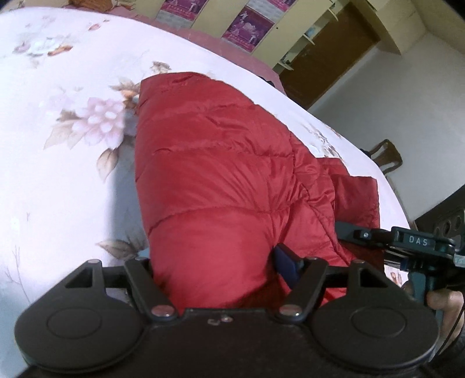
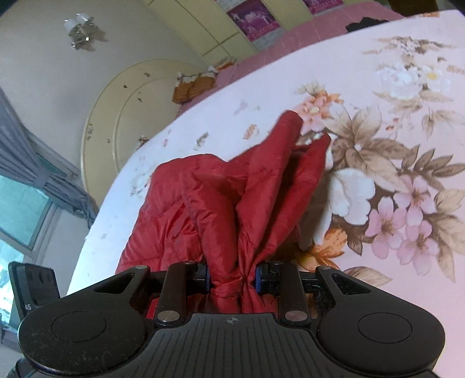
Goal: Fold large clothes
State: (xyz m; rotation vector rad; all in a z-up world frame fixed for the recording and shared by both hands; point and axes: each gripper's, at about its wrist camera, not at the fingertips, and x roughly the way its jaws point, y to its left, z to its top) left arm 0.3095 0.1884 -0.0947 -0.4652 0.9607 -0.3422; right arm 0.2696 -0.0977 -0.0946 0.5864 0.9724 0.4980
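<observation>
— What has the right gripper [image 2: 232, 276]?

— Its blue pads [image 2: 259, 276] are pinched on a gathered bunch of the red padded jacket [image 2: 232, 203]; the cloth fans outward from there onto the floral bedspread [image 2: 392, 174].

— And the left gripper [image 1: 213, 261]?

— Its jaws stand wide around a thick quilted fold of the same jacket [image 1: 215, 174]; only one blue pad [image 1: 286, 261] shows, against the cloth; whether it truly presses I cannot tell.

— Where does the jacket lie?

— On the bed, stretching away from both grippers; in the left view the right gripper [image 1: 345, 231] sits at its far edge, a hand [image 1: 444, 302] below; beyond the bed, cream cupboards [image 1: 305, 26] and a wooden chair [image 1: 386, 157].
</observation>
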